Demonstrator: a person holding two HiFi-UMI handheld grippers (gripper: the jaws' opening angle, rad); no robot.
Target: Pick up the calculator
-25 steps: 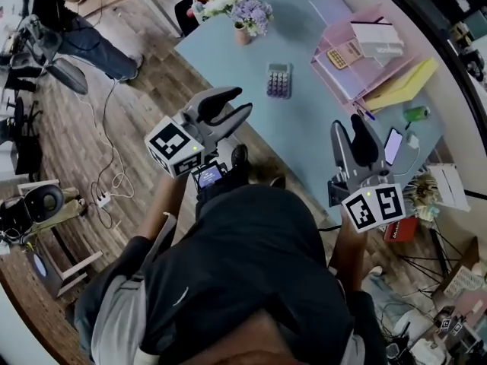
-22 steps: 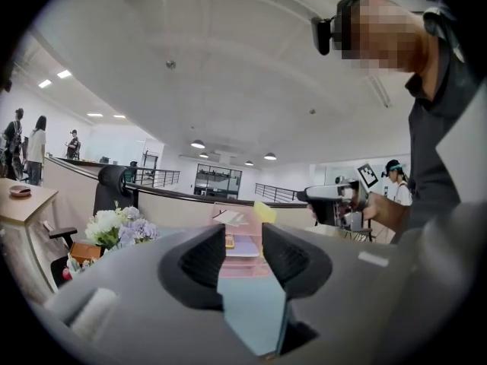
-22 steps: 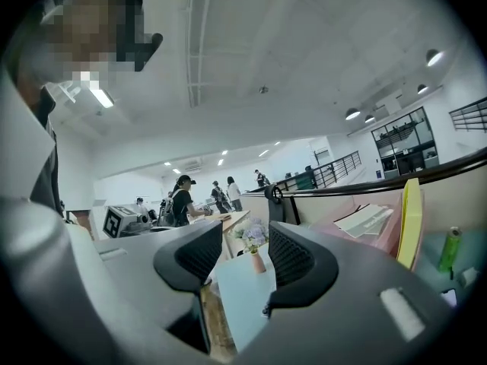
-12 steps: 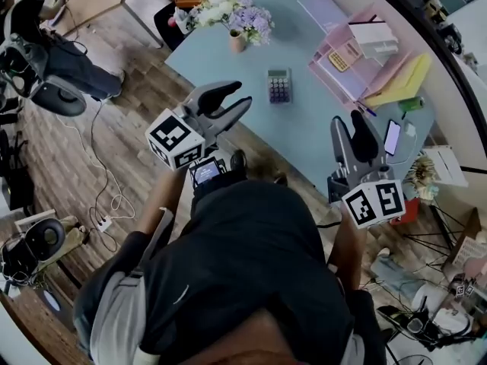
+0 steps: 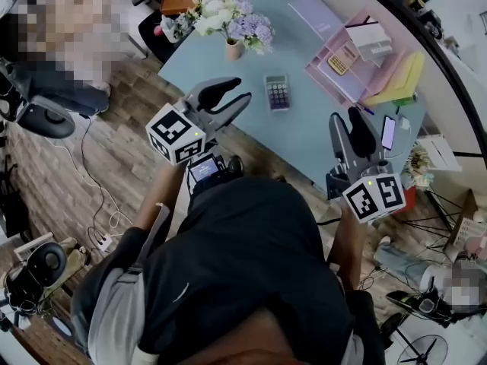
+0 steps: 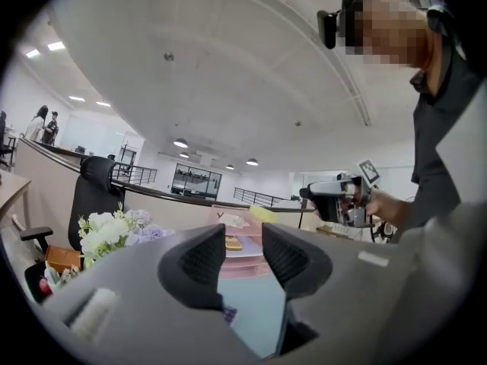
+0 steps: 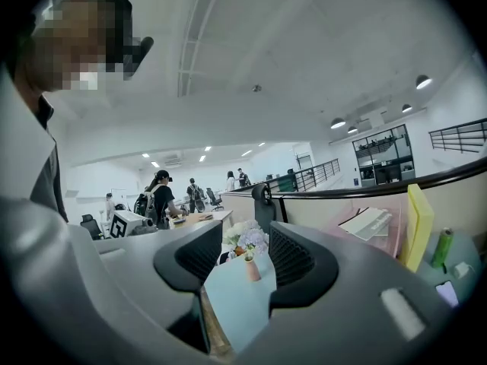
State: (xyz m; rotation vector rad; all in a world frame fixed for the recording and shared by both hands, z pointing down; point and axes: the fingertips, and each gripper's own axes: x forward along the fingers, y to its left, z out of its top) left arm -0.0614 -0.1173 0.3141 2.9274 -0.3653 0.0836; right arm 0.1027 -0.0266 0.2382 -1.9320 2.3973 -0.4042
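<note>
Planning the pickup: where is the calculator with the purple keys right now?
In the head view the calculator lies on the blue table, between the flower vase and the pink trays, beyond the left gripper.

The light blue bench [image 5: 304, 135] runs across the upper middle of the head view. The calculator [image 5: 277, 92] lies flat near its centre, apart from everything else. A vase of flowers [image 5: 231, 29] stands at the upper left end. A lavender notebook [image 5: 316, 10] lies near the top edge. At the upper right sits a pink tray [image 5: 358, 71] beside a yellow folder [image 5: 407, 74]. A phone [image 5: 387, 133] lies at the right end.
</note>
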